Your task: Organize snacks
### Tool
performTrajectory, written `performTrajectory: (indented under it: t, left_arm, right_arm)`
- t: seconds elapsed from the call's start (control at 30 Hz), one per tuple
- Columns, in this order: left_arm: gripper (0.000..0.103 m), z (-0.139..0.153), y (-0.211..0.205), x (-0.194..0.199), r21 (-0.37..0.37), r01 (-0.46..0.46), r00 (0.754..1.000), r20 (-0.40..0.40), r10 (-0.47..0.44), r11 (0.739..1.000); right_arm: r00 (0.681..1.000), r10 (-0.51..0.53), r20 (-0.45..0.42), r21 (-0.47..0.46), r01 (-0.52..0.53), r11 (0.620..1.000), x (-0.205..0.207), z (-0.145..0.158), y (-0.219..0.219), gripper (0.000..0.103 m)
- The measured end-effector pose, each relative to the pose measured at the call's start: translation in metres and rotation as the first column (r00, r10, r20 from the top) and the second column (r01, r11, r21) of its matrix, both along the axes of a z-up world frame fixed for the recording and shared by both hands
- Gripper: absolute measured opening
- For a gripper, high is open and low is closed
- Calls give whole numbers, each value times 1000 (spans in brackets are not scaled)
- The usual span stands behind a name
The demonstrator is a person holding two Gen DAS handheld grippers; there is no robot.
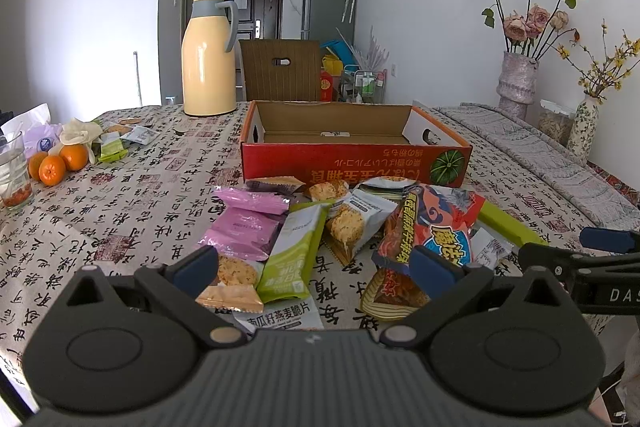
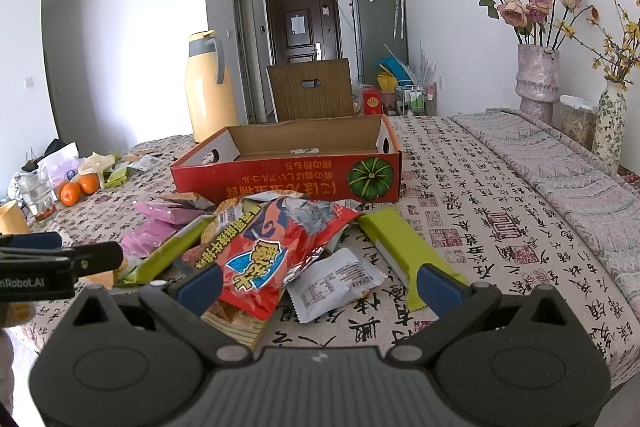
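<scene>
At the far left of the table (image 1: 132, 187), in the left wrist view, a drinking glass (image 1: 14, 171) stands beside three oranges (image 1: 58, 161), with small green wrappers (image 1: 110, 147) just behind them. Further back, a yellow thermos jug (image 1: 208, 59) stands upright near the table's far edge.

The left gripper (image 1: 316, 269) hovers low over the near end of the snack pile, its fingers spread wide with nothing between them but loose packets lying on the cloth. Just beside its left finger lie a cookie packet (image 1: 234, 277) and two pink packets (image 1: 244, 227). Between the fingers sits a green-and-white bar wrapper (image 1: 292, 251), with a white oat-crisp packet (image 1: 280, 317) at its near end. Its right finger overlaps the near edge of the big red chip bag (image 1: 432, 231).

Beyond the pile, an open red cardboard box (image 1: 352, 163) with a pumpkin picture stands empty, touching the farthest packets.

In the right wrist view, the right gripper (image 2: 320, 285) is also spread apart and grips nothing. The red chip bag (image 2: 276, 251) lies against its left finger, a white packet (image 2: 336, 281) printed with a label rests between the fingers, and a long green bar (image 2: 400, 247) runs out past its right finger toward the box (image 2: 288, 179).

To the right, a folded grey cloth (image 2: 560, 179) lies along the table, and a vase of dried roses (image 2: 538, 79) stands by the wall with a flowered vase (image 2: 610, 127) beside it.
</scene>
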State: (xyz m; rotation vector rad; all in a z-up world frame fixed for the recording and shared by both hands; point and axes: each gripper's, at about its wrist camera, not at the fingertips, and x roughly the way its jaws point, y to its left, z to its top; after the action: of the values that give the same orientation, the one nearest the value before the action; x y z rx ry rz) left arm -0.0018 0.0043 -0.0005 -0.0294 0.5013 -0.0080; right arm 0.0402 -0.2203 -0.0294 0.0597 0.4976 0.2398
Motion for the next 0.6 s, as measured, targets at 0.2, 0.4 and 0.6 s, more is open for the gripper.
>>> performTrajectory:
  t: [0.2,0.4,0.6]
  left_arm:
    - [103,0,0,0,-1,2,1000,-1,-2,1000]
    - [103,0,1,-1,-2,5,1000,3,-5,1000]
    - [103,0,1,-1,-2,6,1000,3,-6,1000]
  right_arm:
    - [1000,0,0,-1,0,1000,0,0,0,103]
    - [1000,1,0,1,-1,1000,0,0,0,103]
    - [1000,0,0,0,0,1000,0,0,0,103]
